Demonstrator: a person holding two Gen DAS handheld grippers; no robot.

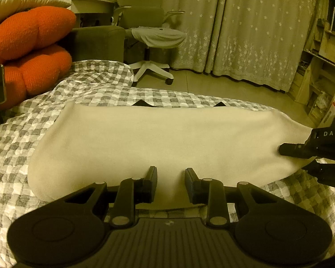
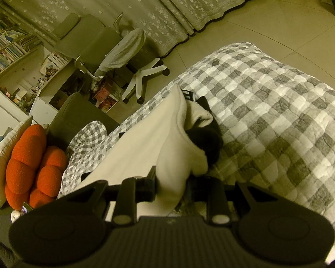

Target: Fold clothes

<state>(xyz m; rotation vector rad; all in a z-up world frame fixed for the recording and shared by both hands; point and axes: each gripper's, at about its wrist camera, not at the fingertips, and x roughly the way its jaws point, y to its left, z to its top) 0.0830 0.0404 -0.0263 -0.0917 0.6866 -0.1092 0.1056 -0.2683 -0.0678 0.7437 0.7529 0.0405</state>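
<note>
- The cream garment (image 1: 158,143) lies spread in a long flat band across the checked quilt (image 1: 33,116) on the bed, with dark fabric showing at its far edge; I judge one lengthwise fold is made and the cross folds are left.
- My right gripper (image 2: 172,184) is clamped on the garment's end, where cream cloth bunches up over a dark lining (image 2: 210,143).
- My left gripper (image 1: 170,182) hovers low over the near edge, at the middle of the garment, its fingers apart and holding nothing.
- Seen from the left wrist, my right gripper (image 1: 301,150) reaches in level from the right side, at the garment's end.
- An orange cushion (image 1: 31,44) sits well apart, at the head of the bed.
</note>
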